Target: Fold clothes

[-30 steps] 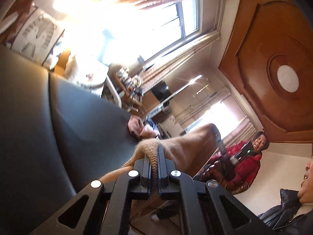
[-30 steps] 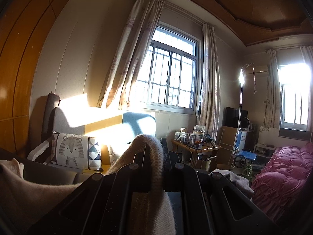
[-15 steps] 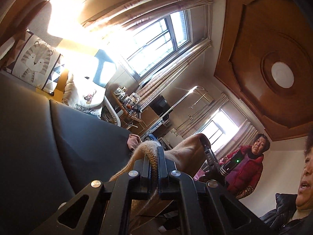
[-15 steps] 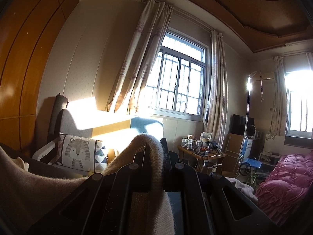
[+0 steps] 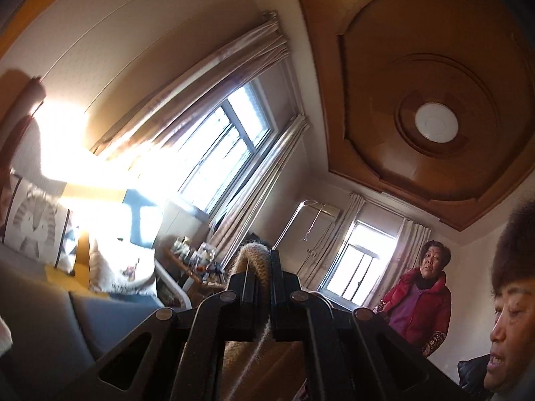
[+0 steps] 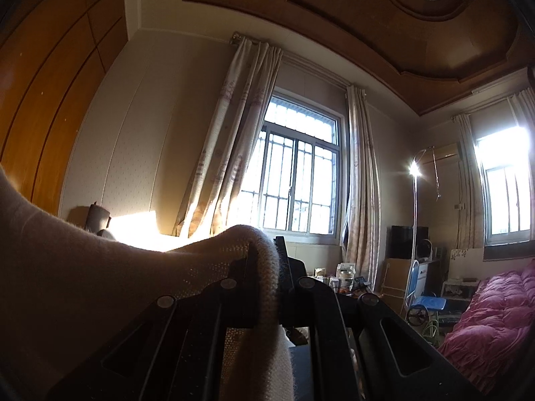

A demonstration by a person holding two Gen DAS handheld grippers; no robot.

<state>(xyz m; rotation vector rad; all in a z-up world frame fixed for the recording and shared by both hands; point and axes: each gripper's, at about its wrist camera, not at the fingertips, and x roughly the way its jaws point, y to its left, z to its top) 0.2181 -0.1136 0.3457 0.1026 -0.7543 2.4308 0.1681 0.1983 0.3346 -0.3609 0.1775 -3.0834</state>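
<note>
No legible text, label or number anywhere; faint cushion (image 5: 123, 267) lettering too blurred.

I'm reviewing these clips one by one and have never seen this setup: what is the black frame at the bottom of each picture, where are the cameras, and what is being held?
No robot here: a person carries a hand-held claw in each hand, each with a wide-angle camera looking along its two fingers. The black frame is that claw. One picture is from the left claw, the other from the right claw. Both are shut on the ribbed edge of one beige knitted garment, lifted in the air, so the views tilt up at the wooden ceiling. No folding surface shows; behind are a grey sofa and a pink quilt. A bystander in a red jacket watches.
</note>
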